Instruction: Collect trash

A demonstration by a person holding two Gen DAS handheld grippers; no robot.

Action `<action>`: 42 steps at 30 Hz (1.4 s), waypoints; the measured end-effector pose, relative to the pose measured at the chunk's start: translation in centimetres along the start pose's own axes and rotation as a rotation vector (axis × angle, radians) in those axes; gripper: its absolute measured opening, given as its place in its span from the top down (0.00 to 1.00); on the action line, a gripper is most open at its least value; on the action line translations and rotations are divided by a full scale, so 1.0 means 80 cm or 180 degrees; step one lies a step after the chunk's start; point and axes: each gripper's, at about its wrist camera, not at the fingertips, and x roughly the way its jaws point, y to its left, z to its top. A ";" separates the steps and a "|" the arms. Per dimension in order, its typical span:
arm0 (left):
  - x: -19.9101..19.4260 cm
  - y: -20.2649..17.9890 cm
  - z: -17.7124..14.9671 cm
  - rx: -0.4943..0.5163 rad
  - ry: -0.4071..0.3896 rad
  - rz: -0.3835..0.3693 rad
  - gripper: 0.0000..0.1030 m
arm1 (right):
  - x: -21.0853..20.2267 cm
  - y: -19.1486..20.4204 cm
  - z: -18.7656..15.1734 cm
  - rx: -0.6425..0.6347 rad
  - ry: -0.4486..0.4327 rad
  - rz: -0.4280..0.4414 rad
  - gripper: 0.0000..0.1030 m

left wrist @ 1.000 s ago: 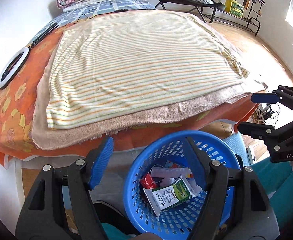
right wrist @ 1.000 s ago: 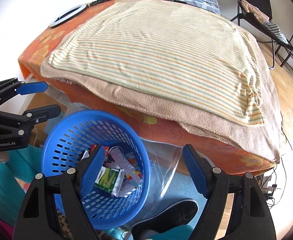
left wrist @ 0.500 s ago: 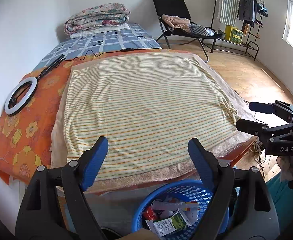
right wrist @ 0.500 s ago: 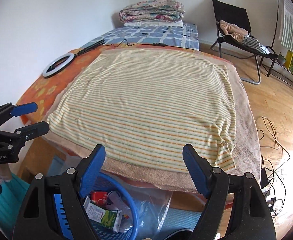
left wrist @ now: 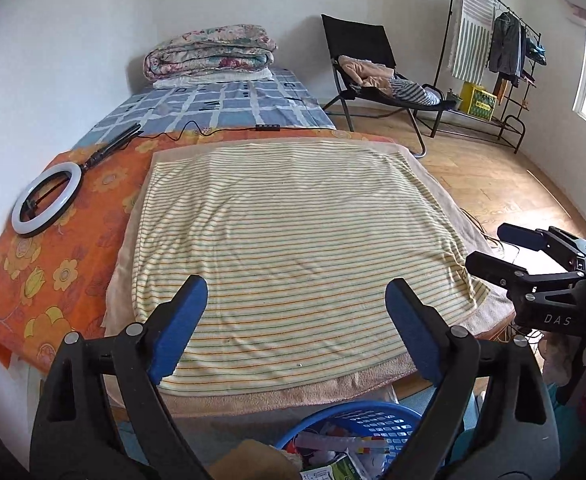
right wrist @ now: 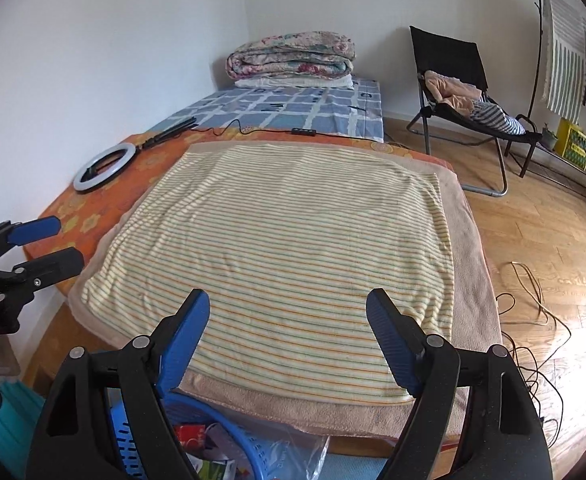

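Trash (left wrist: 333, 452) lies in the blue basket (left wrist: 377, 414) below the bed's (left wrist: 61, 264) near edge. Both grippers have risen from it: left gripper (left wrist: 297, 324) opening, empty; right gripper (right wrist: 287, 336) spread, empty (striped blanket (left wrist: 293, 248) looks bare), so collecting seems finished.

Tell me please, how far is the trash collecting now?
Looks nearly done: the blue basket below the bed's edge already holds cartons and wrappers. The striped blanket shows no trash. The left gripper, jaws opening, and the right gripper hold nothing.
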 end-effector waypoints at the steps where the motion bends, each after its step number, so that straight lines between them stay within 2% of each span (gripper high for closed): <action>1: 0.000 0.000 0.000 0.0000 -0.0027 0.0040 0.05 | 0.001 0.000 0.000 -0.0001 -0.0009 -0.0008 0.22; 5: -0.001 0.001 0.000 -0.0008 -0.0087 0.0045 0.03 | 0.012 -0.001 0.002 0.0020 0.0025 -0.0002 0.22; 13: 0.006 0.000 -0.004 -0.0058 -0.0015 0.0012 0.02 | 0.015 -0.006 0.006 0.0196 -0.0007 0.0046 0.22; 26: 0.010 0.001 -0.009 -0.0068 0.0008 0.0042 0.01 | 0.023 0.011 0.002 0.0092 0.0062 -0.0027 0.22; 42: 0.014 0.003 -0.010 -0.0068 0.0019 0.0050 0.01 | 0.025 0.001 0.001 0.0194 0.0075 -0.0074 0.22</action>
